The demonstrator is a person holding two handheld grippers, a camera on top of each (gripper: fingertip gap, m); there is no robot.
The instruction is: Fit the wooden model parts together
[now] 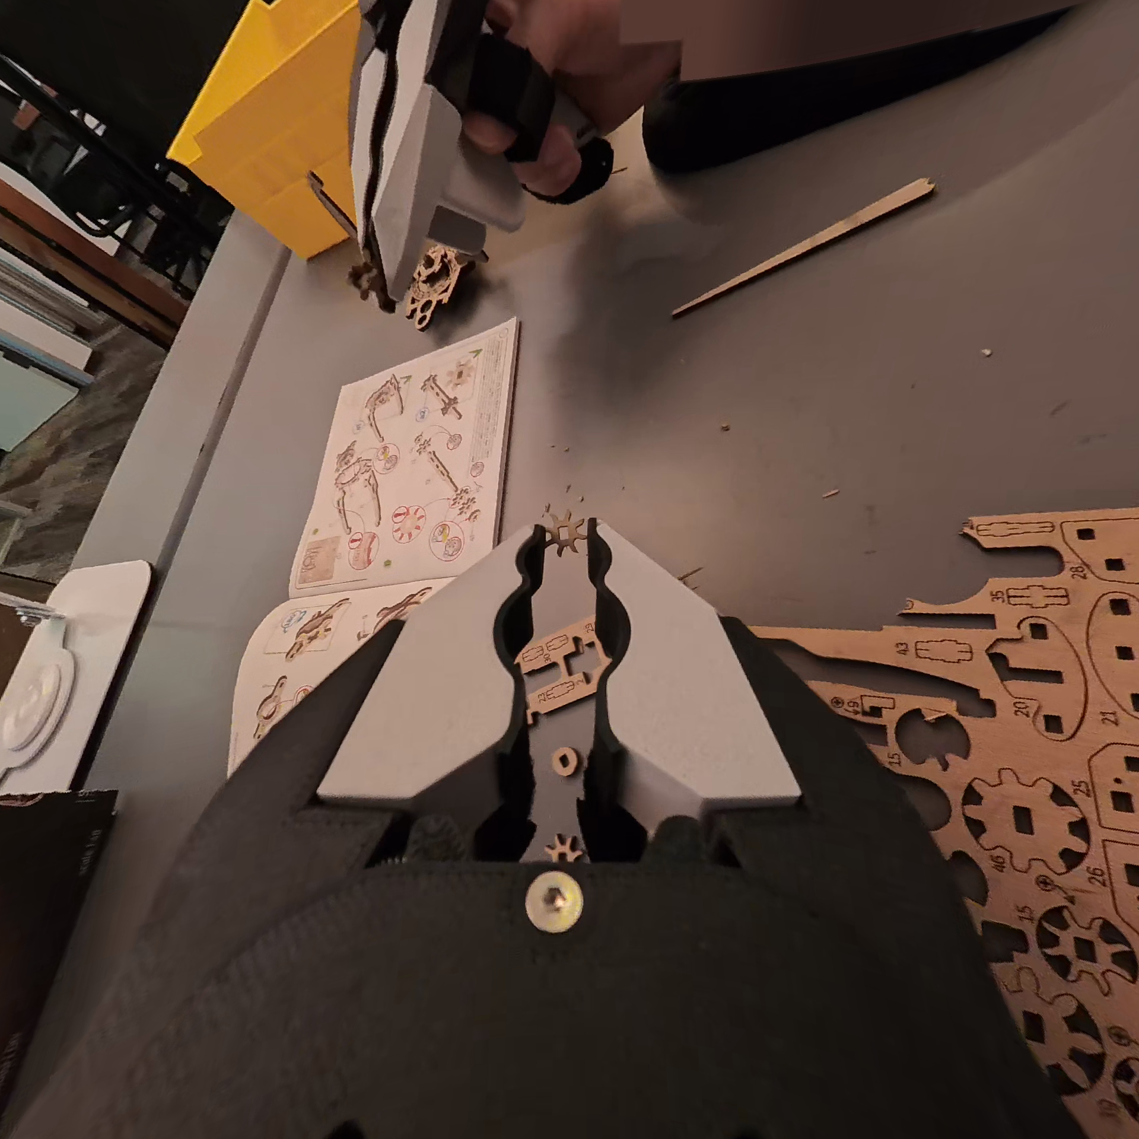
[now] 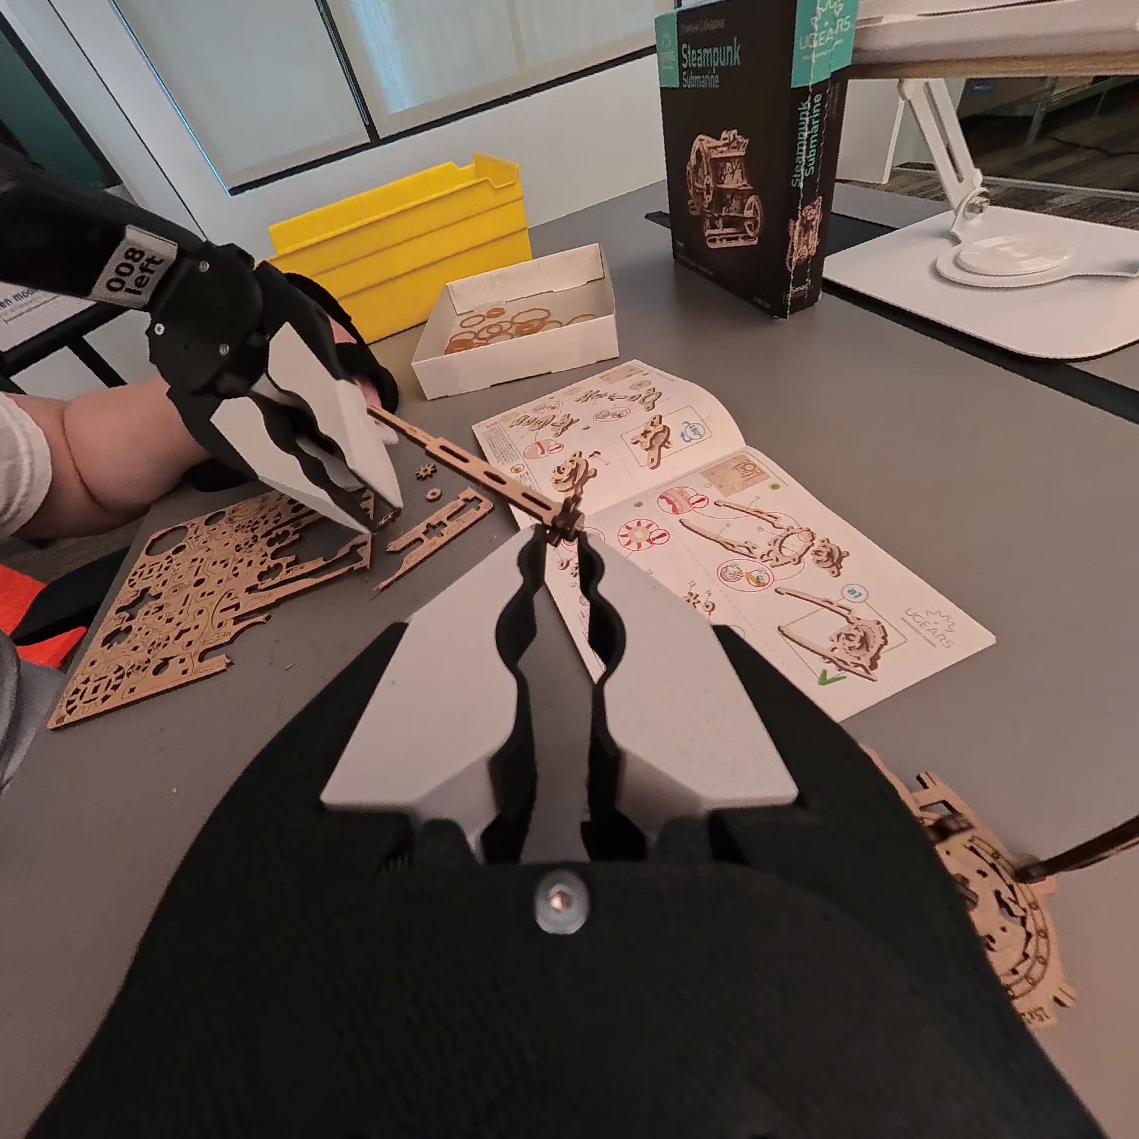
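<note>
My left gripper is down at the grey table, its tips shut on a small wooden gear. It also shows in the right wrist view, beside the laser-cut wooden sheet. My right gripper is shut on the gear end of a slotted wooden rod and holds it above the table; the rod points toward the left gripper. A second small gear, a washer and a broken-off sheet piece lie between them.
An open instruction booklet lies mid-table. A yellow bin, a white box of rubber bands and a black kit box stand behind. A partly built model lies lower right. A thin wooden strip lies apart. The gap from one gripper's tips to the other's is roughly 12 cm. The washer lies some 9 cm from my left tips, 20 cm from my right tips. My left wrist view looks at it from another angle.
</note>
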